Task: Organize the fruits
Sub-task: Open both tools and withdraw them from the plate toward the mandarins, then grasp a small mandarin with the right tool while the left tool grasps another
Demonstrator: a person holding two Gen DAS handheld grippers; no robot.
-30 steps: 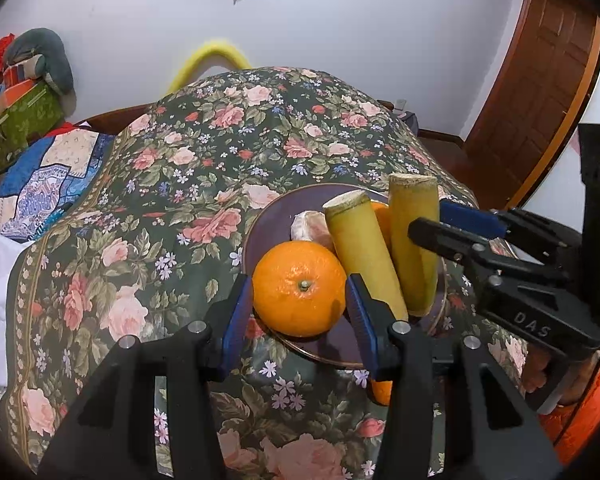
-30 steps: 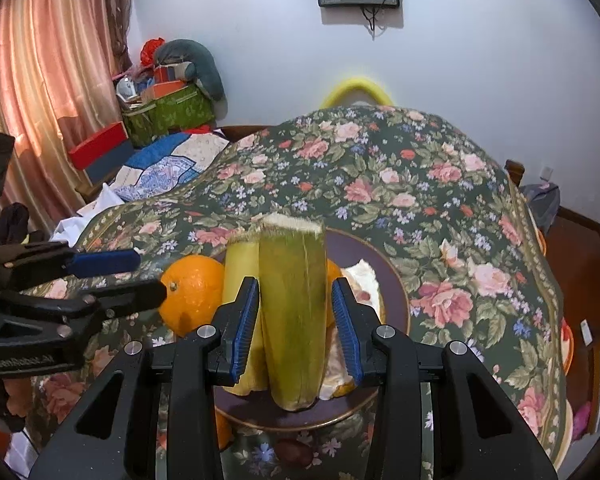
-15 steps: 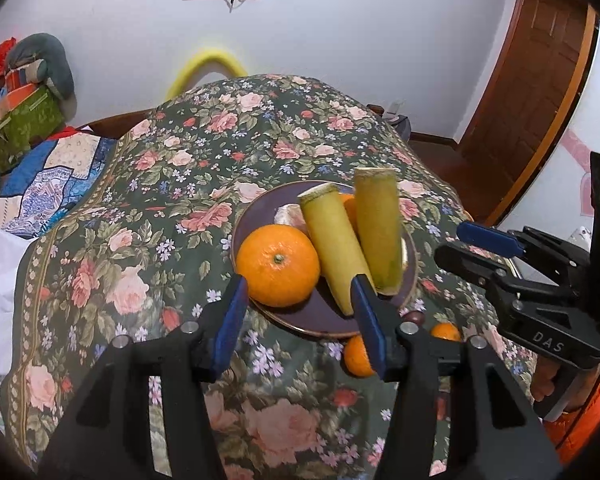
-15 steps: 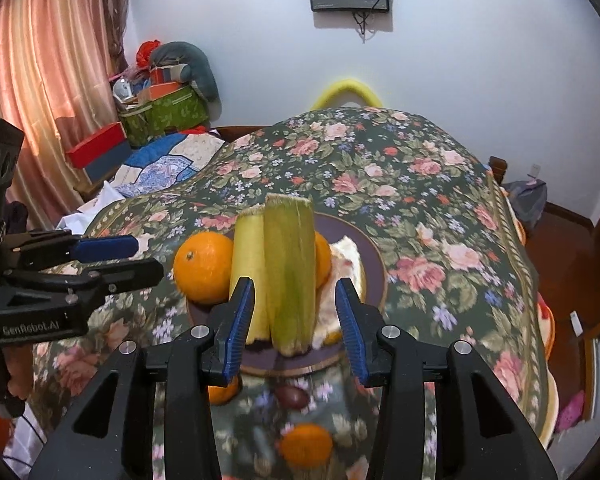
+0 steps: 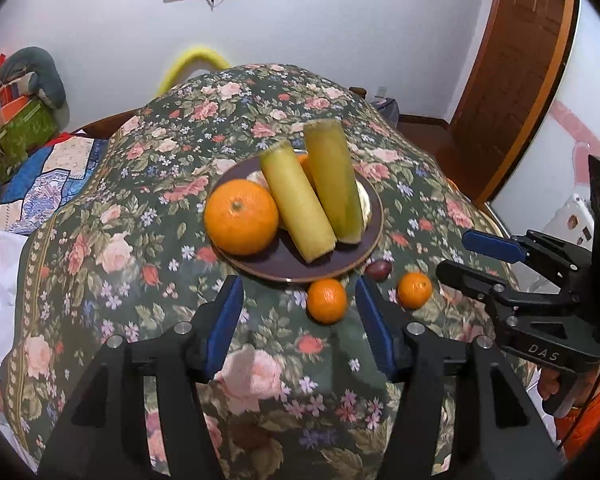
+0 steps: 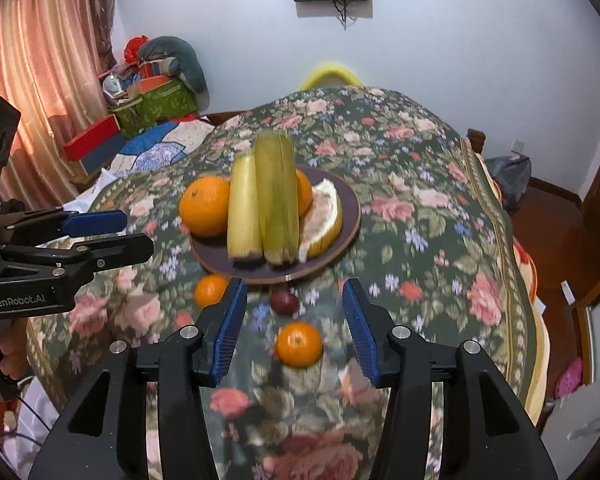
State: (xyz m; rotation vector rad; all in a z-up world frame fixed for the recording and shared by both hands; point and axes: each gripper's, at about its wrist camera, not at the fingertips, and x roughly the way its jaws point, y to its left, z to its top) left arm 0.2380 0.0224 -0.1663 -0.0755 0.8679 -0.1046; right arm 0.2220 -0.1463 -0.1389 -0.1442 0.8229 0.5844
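You've pulled both open, empty hand-held grippers, left (image 5: 299,310) and right (image 6: 294,318), back from the plate (image 5: 364,250); the small orange (image 6: 299,344) at 6 o'clock is next.

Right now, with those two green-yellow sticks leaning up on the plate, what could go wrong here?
The two cane pieces lean across the other fruit on the plate; a knock might topple them. The small oranges and a dark plum-like fruit lie loose on the draped tablecloth and could roll off. Both the left gripper and the right gripper are open and empty, close together, so they might collide.
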